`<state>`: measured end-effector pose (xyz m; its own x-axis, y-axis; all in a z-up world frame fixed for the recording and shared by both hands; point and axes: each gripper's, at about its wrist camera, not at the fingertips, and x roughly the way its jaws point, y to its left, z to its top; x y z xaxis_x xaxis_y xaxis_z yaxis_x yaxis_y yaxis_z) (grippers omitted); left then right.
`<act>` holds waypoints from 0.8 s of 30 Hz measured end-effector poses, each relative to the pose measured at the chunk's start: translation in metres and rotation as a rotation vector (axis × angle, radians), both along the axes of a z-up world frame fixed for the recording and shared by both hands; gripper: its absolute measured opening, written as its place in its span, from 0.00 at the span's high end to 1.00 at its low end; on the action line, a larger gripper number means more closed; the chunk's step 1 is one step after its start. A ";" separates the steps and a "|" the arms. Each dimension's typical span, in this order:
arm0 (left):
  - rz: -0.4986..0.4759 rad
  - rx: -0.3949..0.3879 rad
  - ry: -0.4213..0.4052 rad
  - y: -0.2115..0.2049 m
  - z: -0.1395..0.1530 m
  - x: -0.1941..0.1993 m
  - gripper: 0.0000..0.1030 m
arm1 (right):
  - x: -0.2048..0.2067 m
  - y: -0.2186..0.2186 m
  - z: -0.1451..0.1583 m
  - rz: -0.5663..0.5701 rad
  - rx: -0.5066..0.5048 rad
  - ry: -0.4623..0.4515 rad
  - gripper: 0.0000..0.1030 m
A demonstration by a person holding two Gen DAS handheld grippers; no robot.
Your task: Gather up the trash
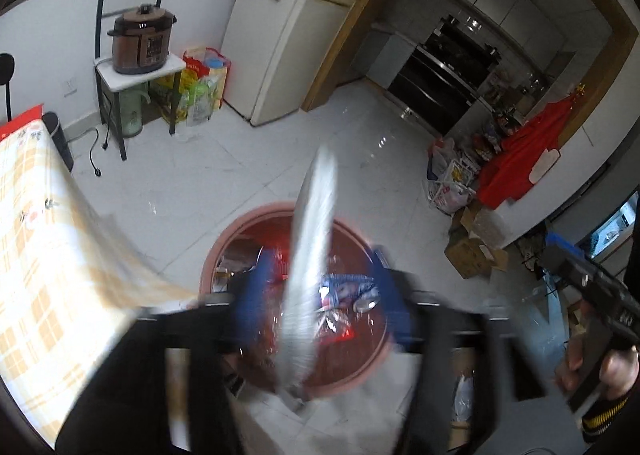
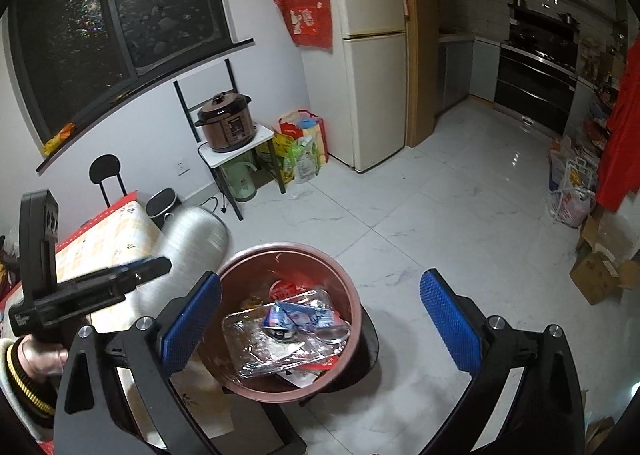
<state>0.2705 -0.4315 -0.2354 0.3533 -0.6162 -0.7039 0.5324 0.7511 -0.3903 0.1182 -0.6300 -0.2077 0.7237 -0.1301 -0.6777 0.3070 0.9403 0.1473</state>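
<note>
A silvery, foil-like flat piece of trash [image 1: 310, 267] stands on edge between the blue pads of the left gripper [image 1: 320, 295], directly above the round pinkish-brown bin [image 1: 224, 239]; motion blur smears it, so whether the pads touch it or it hangs loose cannot be told. From the right wrist view the same item reads as a pale, rounded, finely ribbed sheet [image 2: 188, 243] beside the left gripper [image 2: 120, 279], over the table edge and just left of the bin [image 2: 280, 251].

Inside the bin lie a crinkled clear plastic tray [image 2: 280, 339], a blue-and-white printed wrapper [image 2: 298, 317] and red scraps; no lettering is legible.

The right gripper [image 2: 320, 319] hovers over the bin with its textured blue pads [image 2: 450, 319] spread wide, holding nothing.

A table with a yellow plaid cloth [image 1: 44, 239] sits left of the bin. Farther off on the glossy white tile floor [image 2: 460, 215] stand a brown pressure cooker [image 2: 226, 127] on a small shelf, a cream fridge [image 2: 370, 51], and cardboard boxes [image 2: 600, 275].
</note>
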 end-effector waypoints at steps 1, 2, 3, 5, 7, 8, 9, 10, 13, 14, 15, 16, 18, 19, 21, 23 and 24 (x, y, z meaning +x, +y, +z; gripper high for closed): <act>0.004 0.003 -0.007 -0.001 0.002 -0.001 0.37 | 0.000 0.000 -0.001 -0.003 0.000 0.004 0.05; 0.003 0.014 -0.013 -0.001 0.005 0.000 0.36 | 0.000 -0.001 -0.001 -0.007 -0.001 0.007 0.05; 0.006 0.025 -0.019 0.002 0.008 0.000 0.30 | -0.001 0.000 -0.001 -0.009 -0.001 0.006 0.05; 0.024 0.032 -0.044 0.015 0.016 -0.002 0.22 | -0.004 0.003 -0.001 -0.010 0.004 0.004 0.05; 0.042 0.047 -0.071 0.029 0.024 -0.005 0.19 | -0.005 0.008 0.001 -0.006 0.005 -0.003 0.05; 0.049 0.058 -0.084 0.038 0.029 -0.007 0.18 | -0.006 0.015 0.004 -0.004 -0.002 -0.008 0.05; 0.060 0.069 -0.101 0.048 0.034 -0.010 0.17 | -0.007 0.020 0.006 -0.002 -0.007 -0.012 0.05; 0.068 0.075 -0.111 0.055 0.039 -0.012 0.16 | -0.007 0.024 0.008 0.001 -0.009 -0.014 0.05; 0.106 0.096 -0.153 0.086 0.057 -0.024 0.08 | -0.009 0.043 0.019 0.009 -0.020 -0.019 0.05; 0.121 0.098 -0.171 0.099 0.065 -0.029 0.08 | -0.011 0.053 0.025 0.016 -0.028 -0.027 0.05; 0.132 0.100 -0.185 0.111 0.073 -0.033 0.08 | -0.012 0.059 0.030 0.021 -0.033 -0.032 0.05; 0.142 0.105 -0.196 0.122 0.081 -0.035 0.08 | -0.014 0.068 0.036 0.028 -0.038 -0.041 0.05; 0.169 0.107 -0.222 0.149 0.099 -0.043 0.08 | -0.018 0.087 0.050 0.042 -0.051 -0.062 0.05; 0.179 0.105 -0.234 0.158 0.106 -0.046 0.07 | -0.020 0.095 0.055 0.047 -0.056 -0.070 0.05; 0.209 0.108 -0.276 0.187 0.128 -0.057 0.07 | -0.025 0.115 0.069 0.056 -0.072 -0.092 0.05; 0.227 0.117 -0.313 0.211 0.144 -0.069 0.07 | -0.030 0.136 0.083 0.064 -0.090 -0.111 0.05; 0.232 0.121 -0.328 0.221 0.152 -0.074 0.06 | -0.033 0.145 0.089 0.068 -0.098 -0.118 0.05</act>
